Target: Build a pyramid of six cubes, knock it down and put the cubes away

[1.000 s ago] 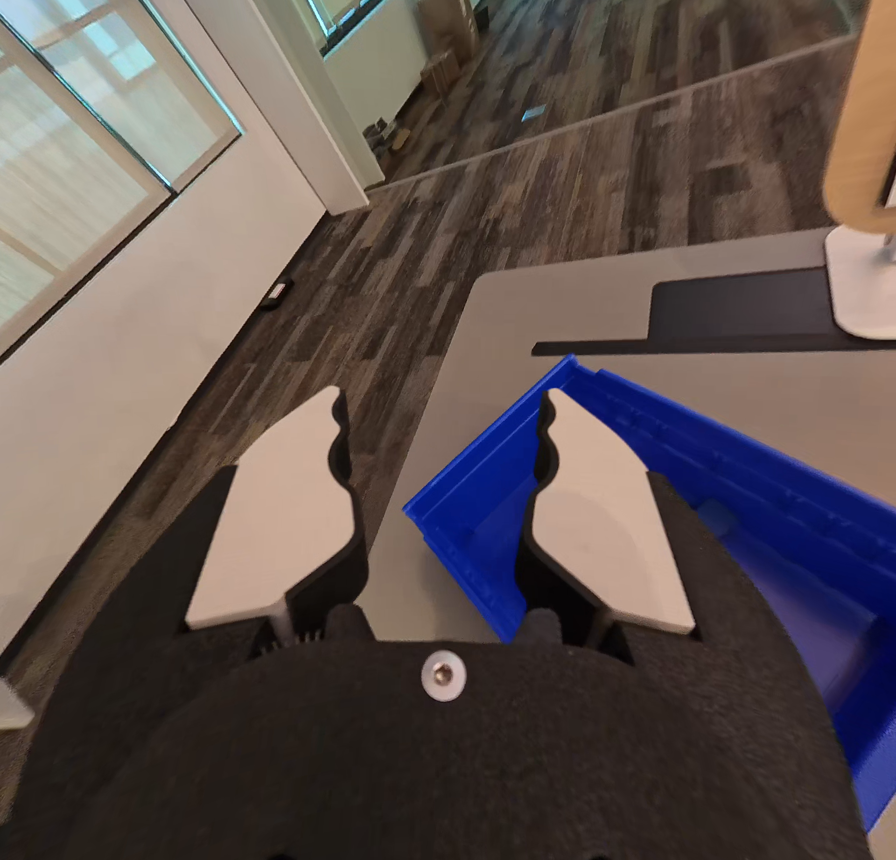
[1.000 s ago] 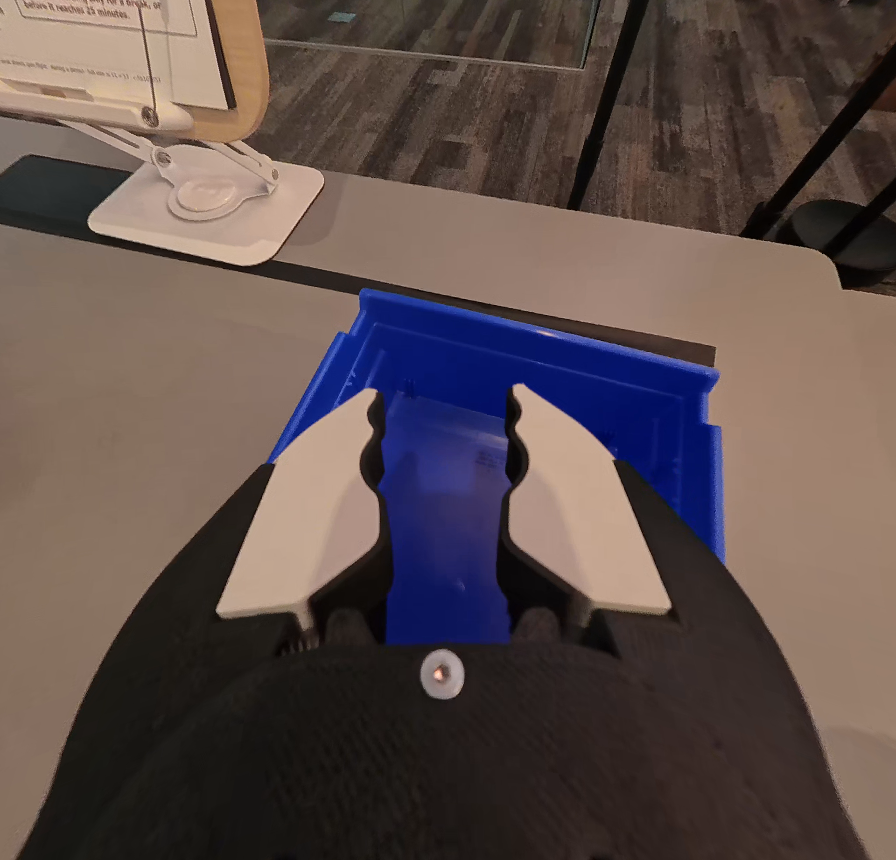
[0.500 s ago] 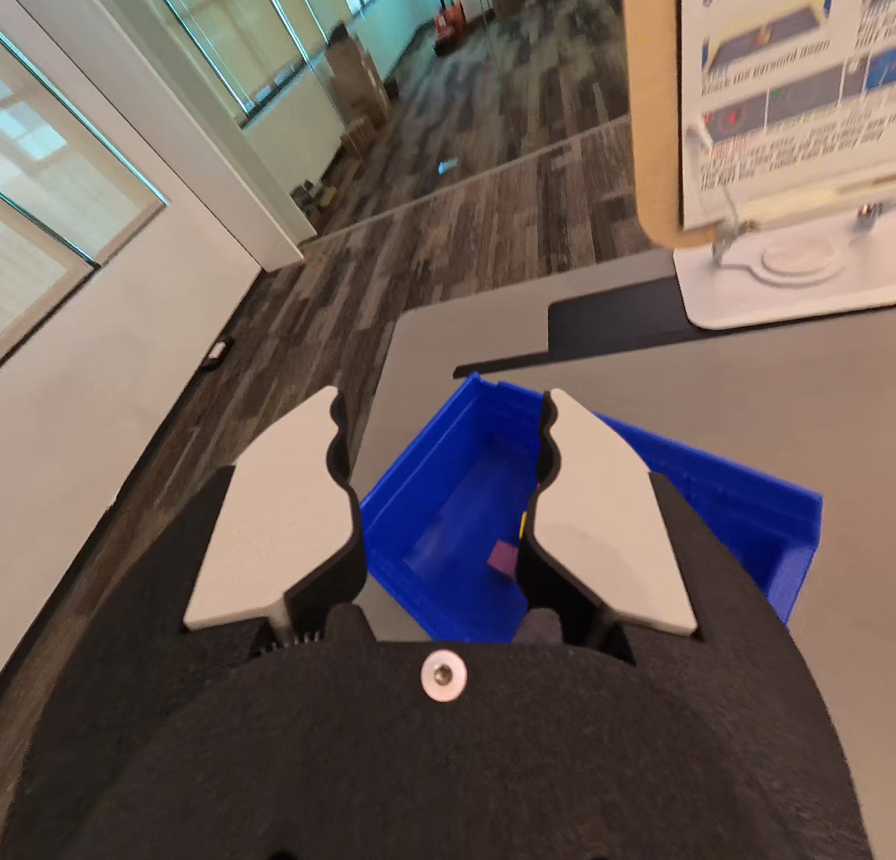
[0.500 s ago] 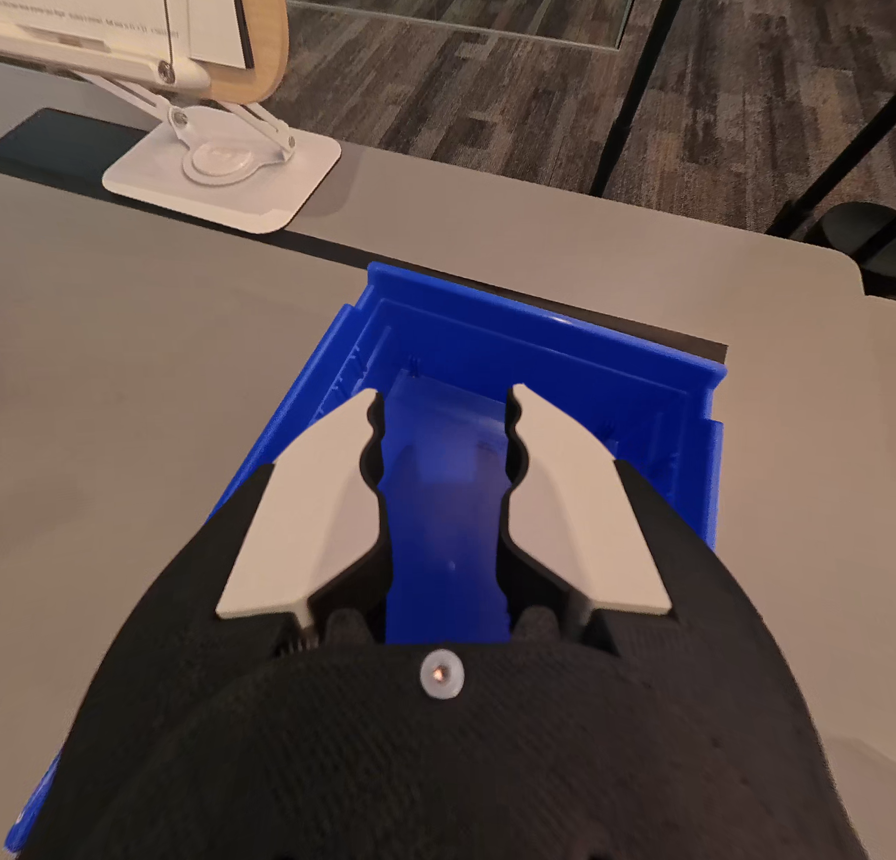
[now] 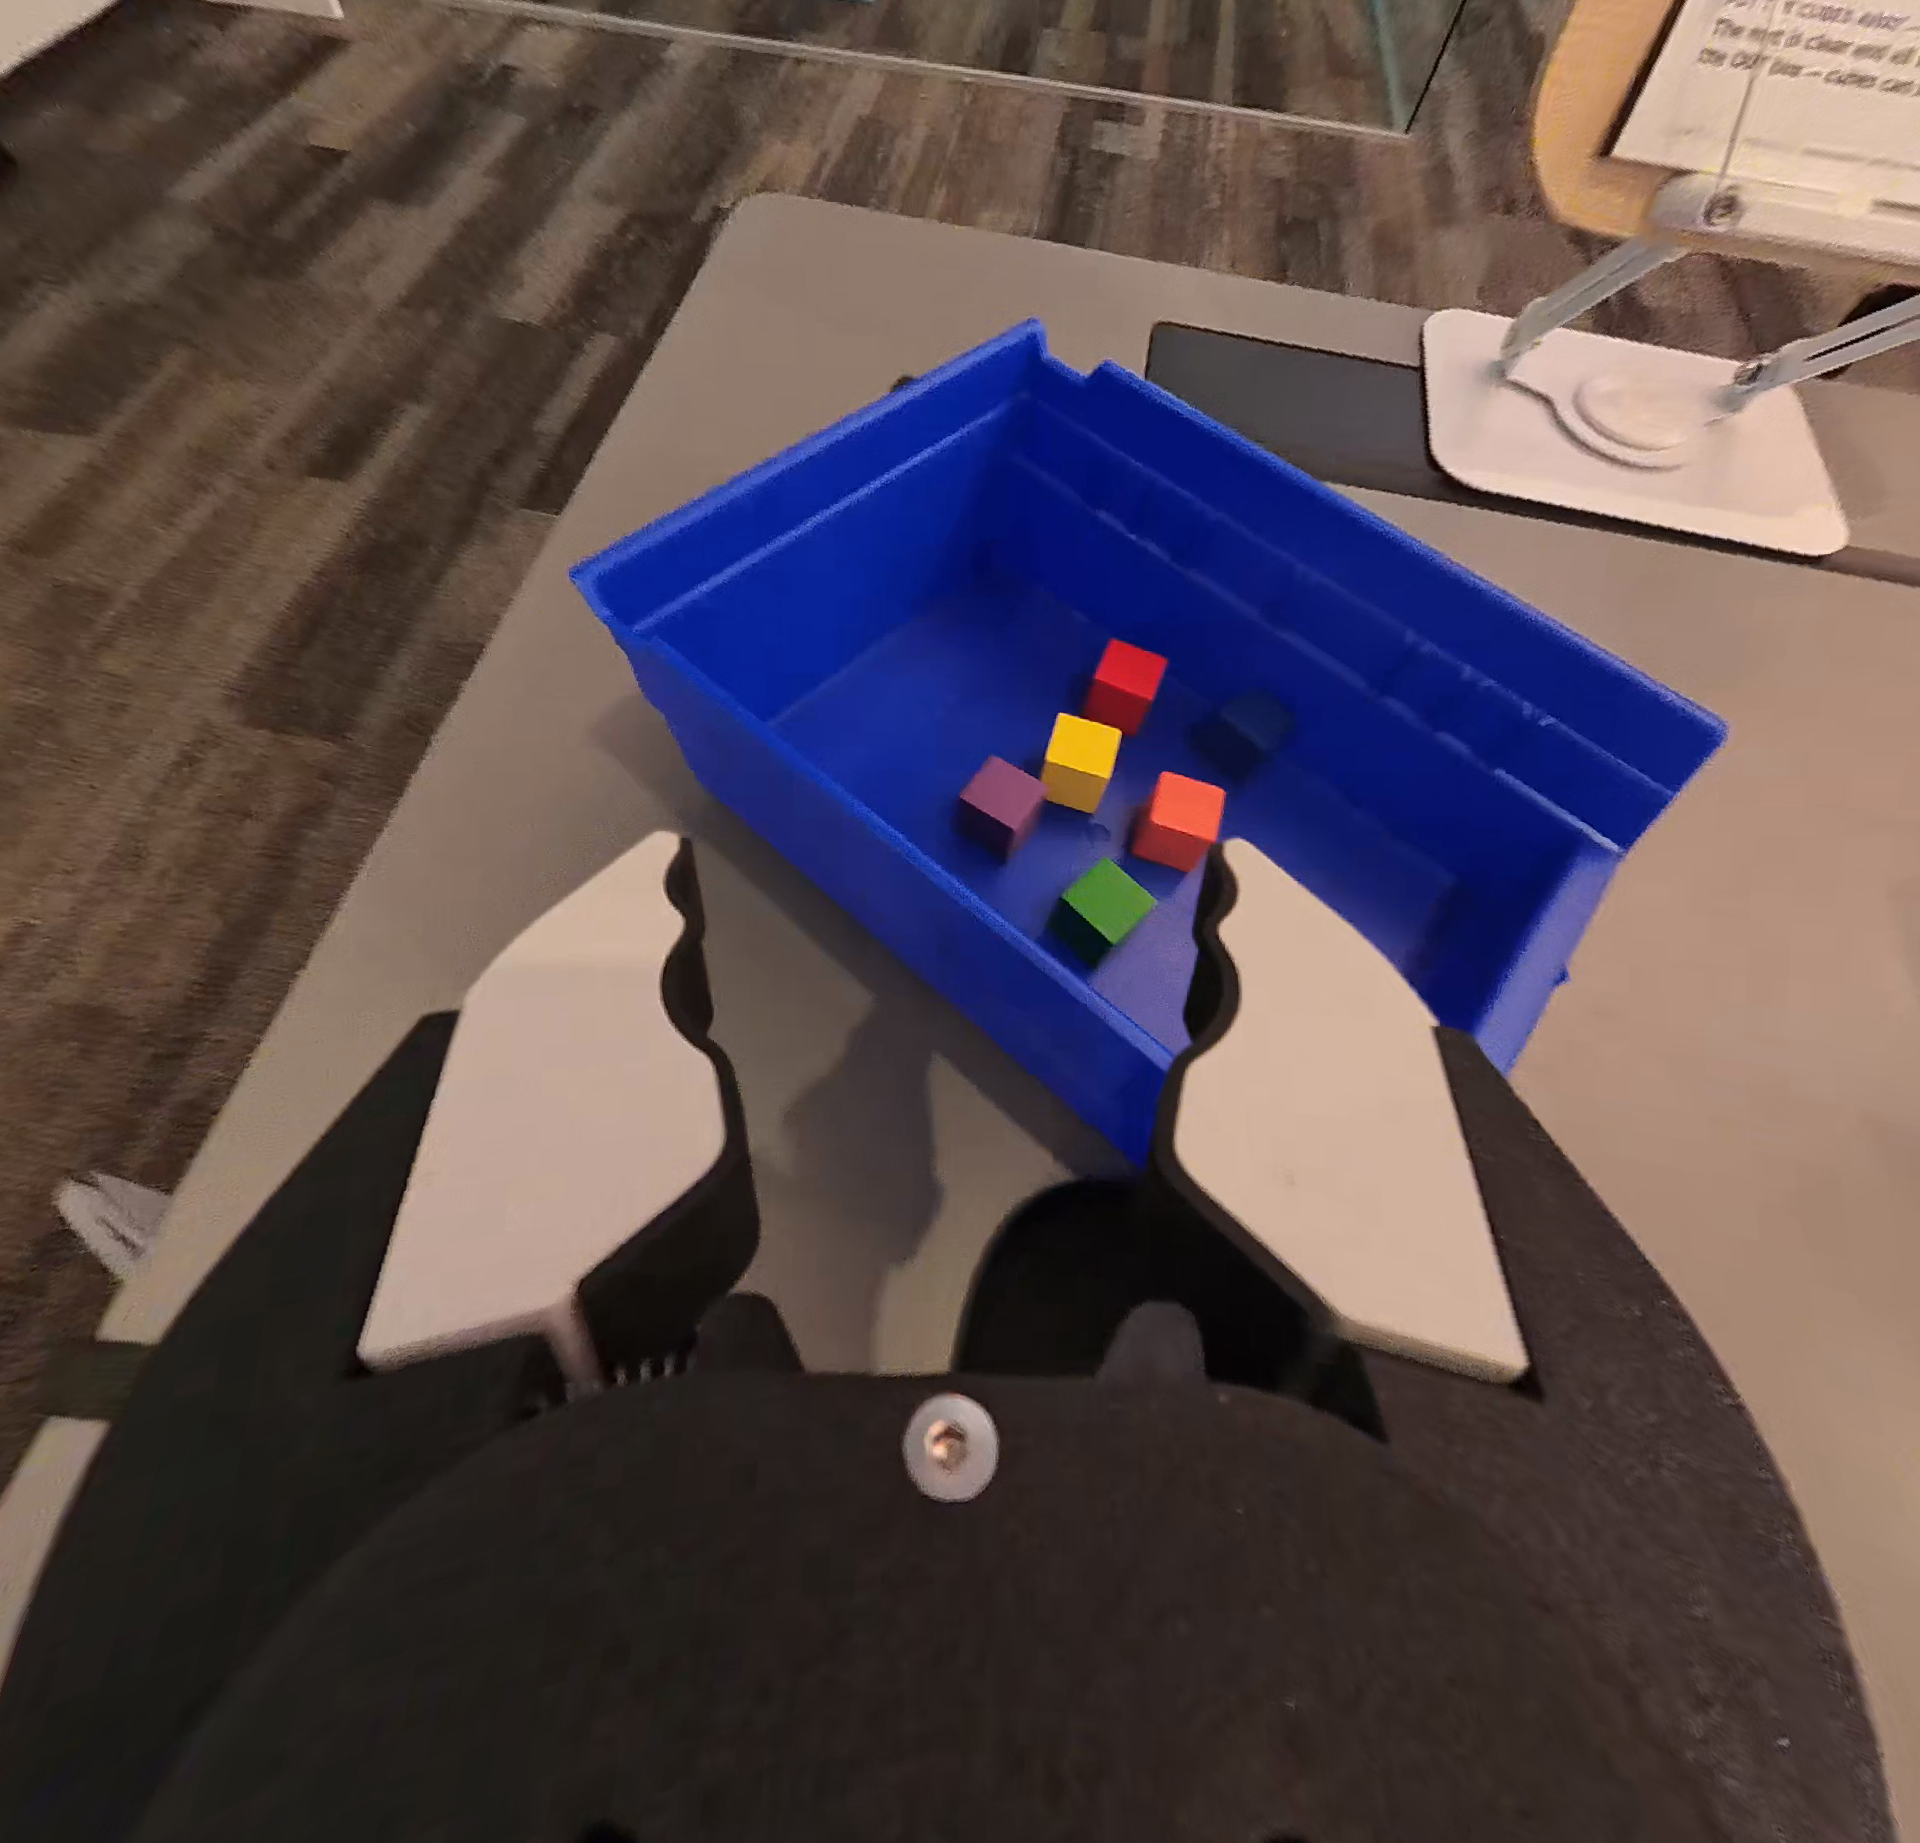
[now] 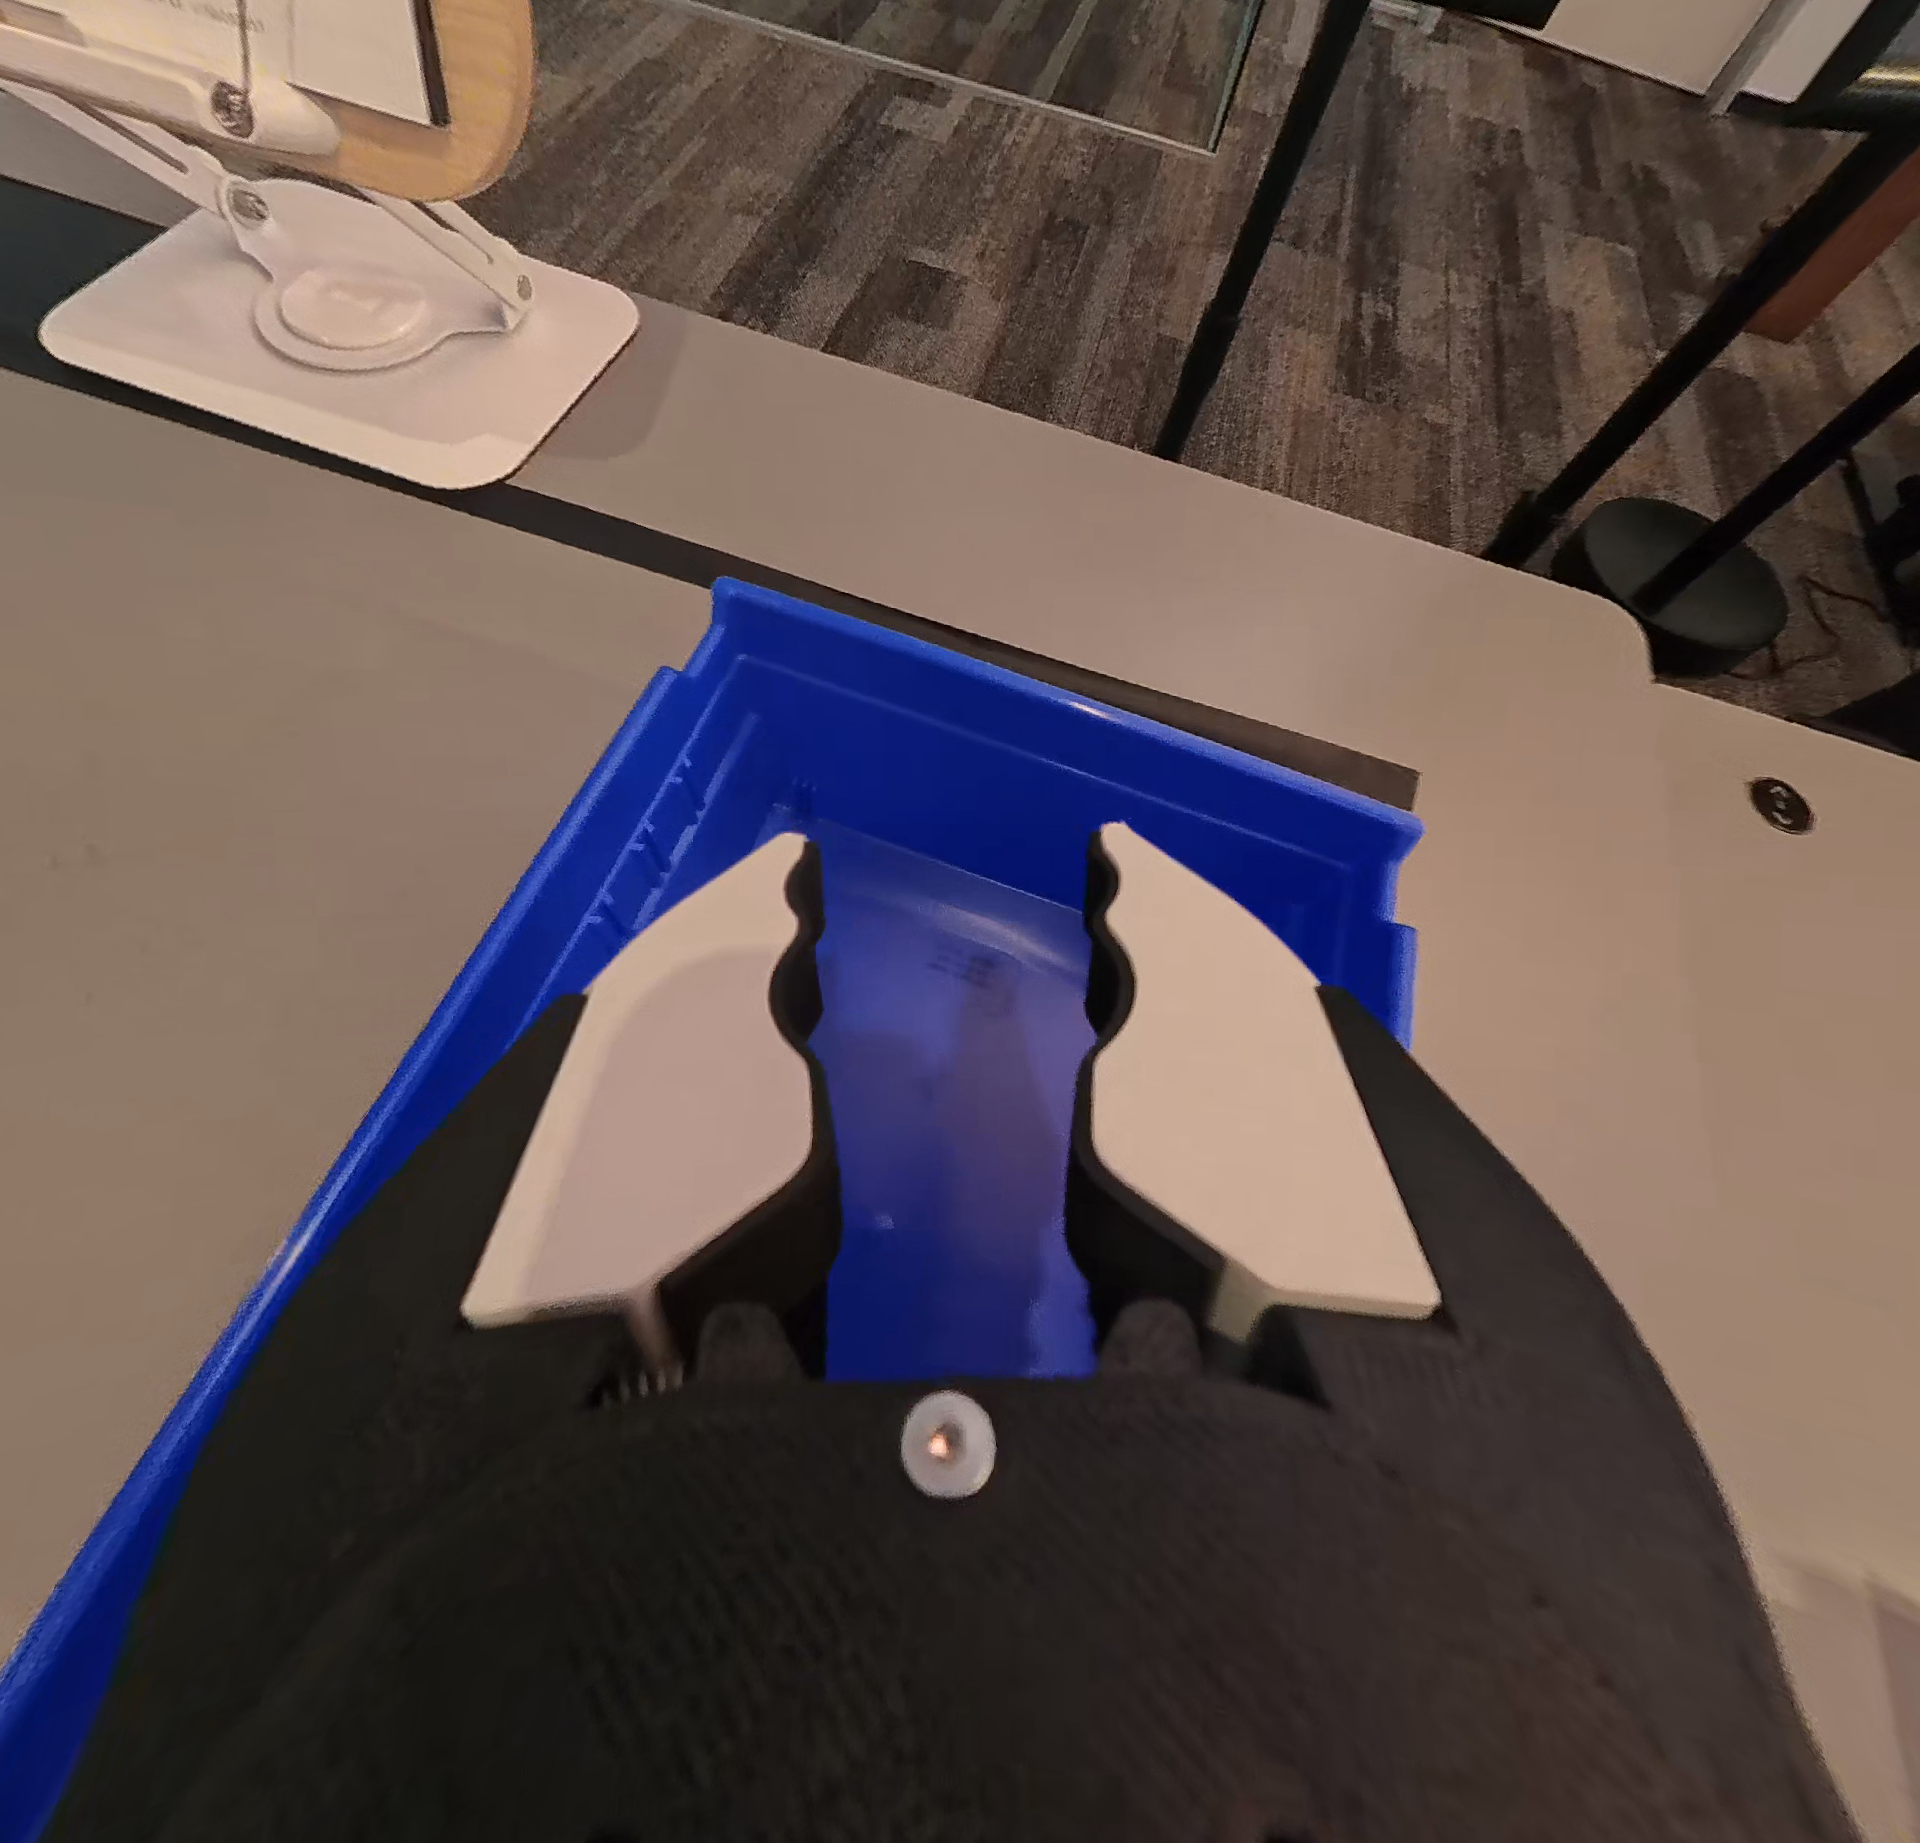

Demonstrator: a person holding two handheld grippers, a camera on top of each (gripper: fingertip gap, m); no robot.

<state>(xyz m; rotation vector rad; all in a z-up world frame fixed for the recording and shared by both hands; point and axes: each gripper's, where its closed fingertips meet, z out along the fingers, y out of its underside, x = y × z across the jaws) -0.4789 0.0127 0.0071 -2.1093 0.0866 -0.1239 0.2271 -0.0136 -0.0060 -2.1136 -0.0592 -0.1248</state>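
Observation:
In the left wrist view a blue bin (image 5: 727,640) stands at the table's far left corner. Inside lie several small cubes: red (image 5: 1127,681), yellow (image 5: 1081,759), purple (image 5: 1000,806), orange (image 5: 1177,819), green (image 5: 1101,910) and dark blue (image 5: 1242,731). My left gripper (image 5: 945,858) is open and empty, above the bin's near wall. In the right wrist view my right gripper (image 6: 951,843) is open and empty over a second blue bin (image 6: 1039,744); the floor of that bin showing between the fingers is bare.
A white stand (image 5: 1621,453) holding a wood-edged board with a printed sheet sits at the back of the grey table (image 5: 1714,1118); it also shows in the right wrist view (image 6: 343,359). Black stand legs (image 6: 1262,214) rise beyond the table's far edge. Across from one pair of fingers to the other is roughly 70 centimeters.
The left gripper has swung right and risen, so the whole bin and its cubes have come into view. The right gripper has drawn back slightly over its bin. Both stay open.

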